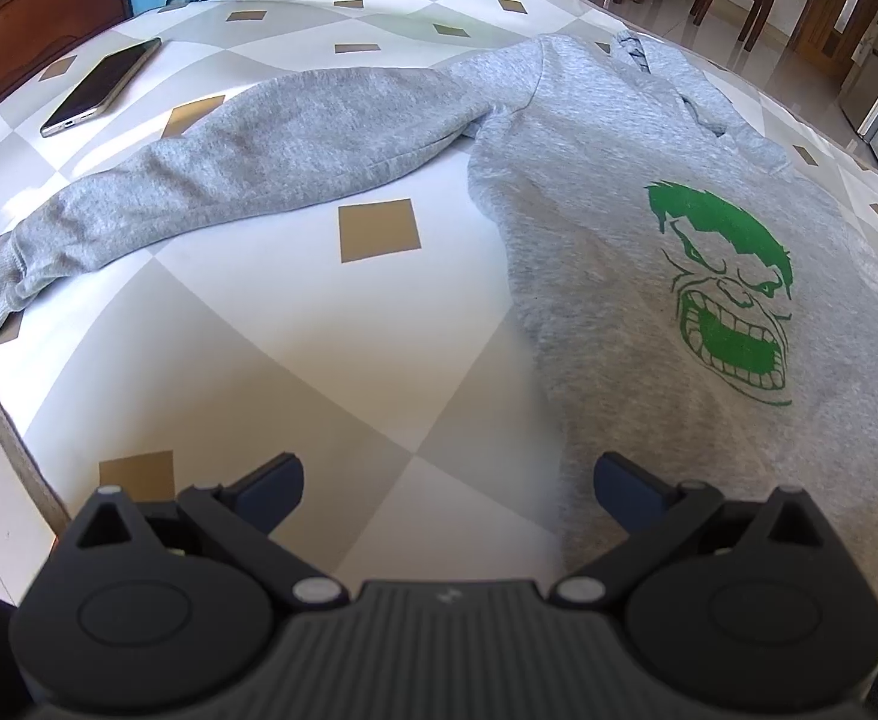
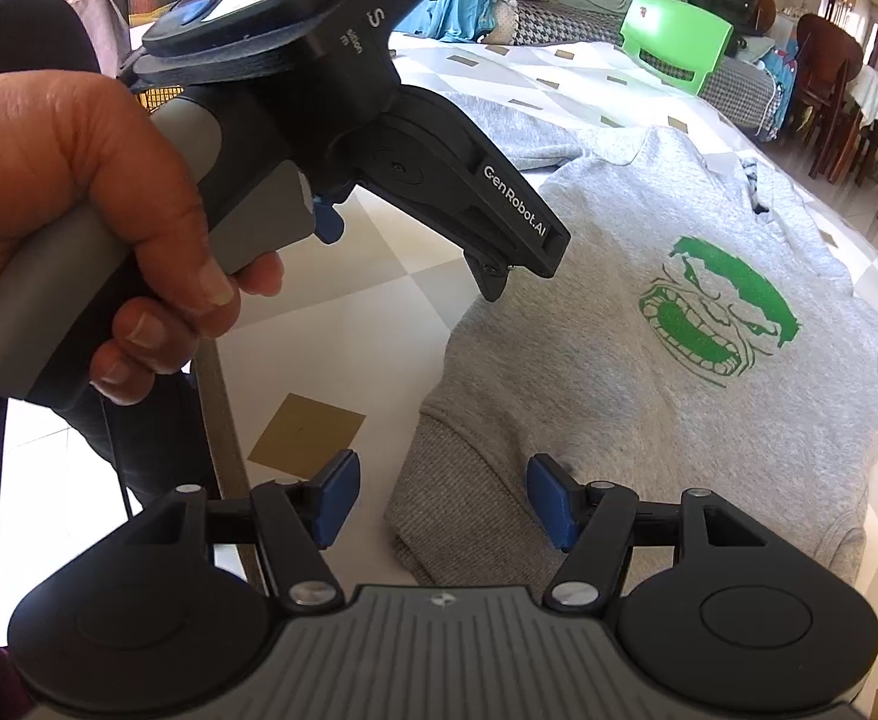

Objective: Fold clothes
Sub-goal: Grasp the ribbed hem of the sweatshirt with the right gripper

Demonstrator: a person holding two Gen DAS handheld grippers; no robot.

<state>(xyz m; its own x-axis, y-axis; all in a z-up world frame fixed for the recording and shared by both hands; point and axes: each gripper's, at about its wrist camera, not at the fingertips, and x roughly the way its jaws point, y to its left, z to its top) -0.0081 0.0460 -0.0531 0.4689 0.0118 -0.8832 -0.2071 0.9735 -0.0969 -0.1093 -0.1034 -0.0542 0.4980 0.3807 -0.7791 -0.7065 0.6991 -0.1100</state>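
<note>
The grey hoodie (image 1: 649, 192) is lying flat on the desk (image 1: 294, 360) — both the left gripper (image 1: 448, 489) and right gripper (image 2: 442, 498) are hanging released, empty; a shallow pinch risks bunching the hem.

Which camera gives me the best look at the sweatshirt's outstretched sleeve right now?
The left wrist view. There the sleeve of the sweatshirt lies full length across the bed, cuff to shoulder. In the right wrist view the left gripper blocks most of it; only a grey strip near the shoulder shows.
</note>
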